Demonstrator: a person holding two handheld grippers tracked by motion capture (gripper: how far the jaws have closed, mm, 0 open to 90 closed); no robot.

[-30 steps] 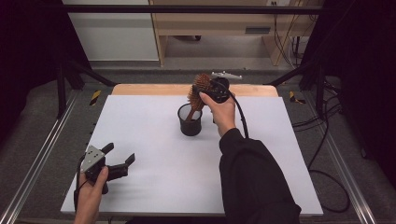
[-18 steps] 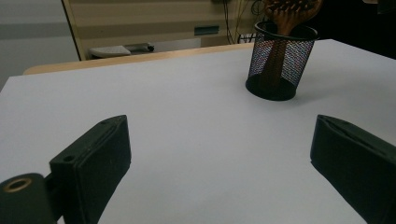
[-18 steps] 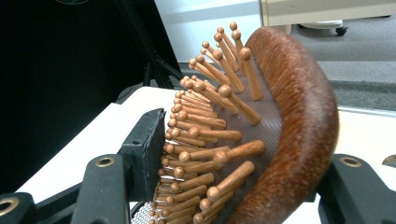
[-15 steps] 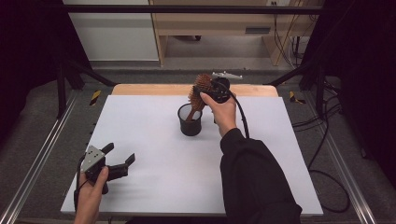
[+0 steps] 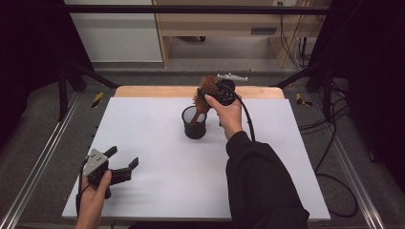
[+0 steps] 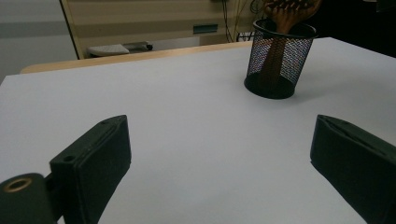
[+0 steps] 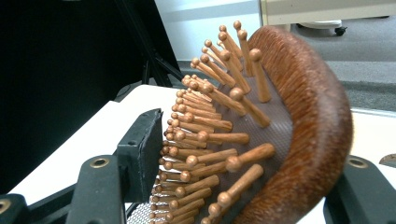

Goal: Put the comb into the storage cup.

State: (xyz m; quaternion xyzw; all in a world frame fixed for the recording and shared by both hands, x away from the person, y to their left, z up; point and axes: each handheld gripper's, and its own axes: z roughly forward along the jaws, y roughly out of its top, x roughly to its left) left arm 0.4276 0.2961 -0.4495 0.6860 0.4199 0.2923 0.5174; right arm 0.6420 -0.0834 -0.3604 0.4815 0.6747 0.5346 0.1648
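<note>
1. The wooden paddle hairbrush (image 5: 204,93) stood with its handle down inside the black mesh cup (image 5: 194,123) and its head leaning up and out over the cup's rim, towards the far edge of the table.
2. The right gripper (image 5: 220,91) was closed on the brush head just above the cup; in the right gripper view one black jaw pressed against the wooden bristle pins (image 7: 205,135) and the other sat behind the rounded brown back (image 7: 313,135).
3. The right hand (image 5: 228,113) held that gripper just to the right of the cup, its dark sleeve (image 5: 260,186) running back to the near table edge.
4. The cup rested on the white tabletop (image 5: 157,119), nearer its far edge than its near one.
5. The left gripper (image 5: 120,164) was well apart from the cup, near the table's front left corner, held by the left hand (image 5: 93,195).
6. Its jaws stood wide apart with nothing between them, pointing across the tabletop towards the cup (image 6: 276,60), as the left gripper view showed.
</note>
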